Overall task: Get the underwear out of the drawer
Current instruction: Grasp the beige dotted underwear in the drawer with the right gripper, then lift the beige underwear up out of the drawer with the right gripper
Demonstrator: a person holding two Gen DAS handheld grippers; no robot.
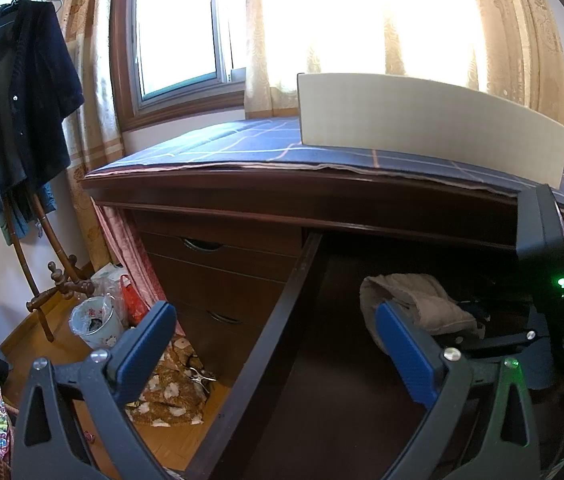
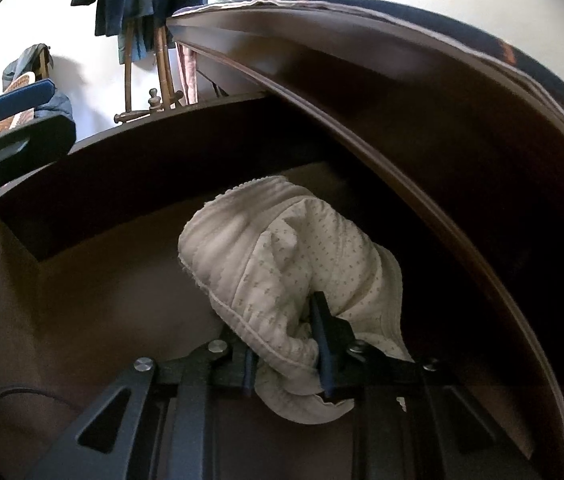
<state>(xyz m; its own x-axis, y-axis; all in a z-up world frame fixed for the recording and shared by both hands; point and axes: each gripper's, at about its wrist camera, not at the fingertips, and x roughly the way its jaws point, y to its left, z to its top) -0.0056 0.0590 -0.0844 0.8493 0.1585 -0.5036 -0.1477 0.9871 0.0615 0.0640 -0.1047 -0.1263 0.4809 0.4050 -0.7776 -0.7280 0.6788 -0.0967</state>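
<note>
A cream underwear (image 2: pixel 282 248) with small dots lies bunched in the open dark wooden drawer (image 2: pixel 121 280), under the desk top's edge. My right gripper (image 2: pixel 286 340) is shut on its near fold, the cloth pinched between the pads. In the left wrist view the same underwear (image 1: pixel 414 300) shows inside the drawer (image 1: pixel 282 312), with the right gripper's black body (image 1: pixel 546 272) beside it. My left gripper (image 1: pixel 273 320) is open and holds nothing, its blue pads (image 1: pixel 149 332) either side of the drawer's left wall. The right wrist view shows the left gripper (image 2: pixel 49 112) at the far left.
The desk top bears a blue checked cloth (image 1: pixel 241 144) and a pale cardboard box (image 1: pixel 422 124). Closed drawers (image 1: pixel 217 264) stand to the left. On the floor are a waste bin (image 1: pixel 93 320) and a brown patterned cloth (image 1: pixel 173 392). A coat stand with a dark coat (image 1: pixel 13 112) stands far left.
</note>
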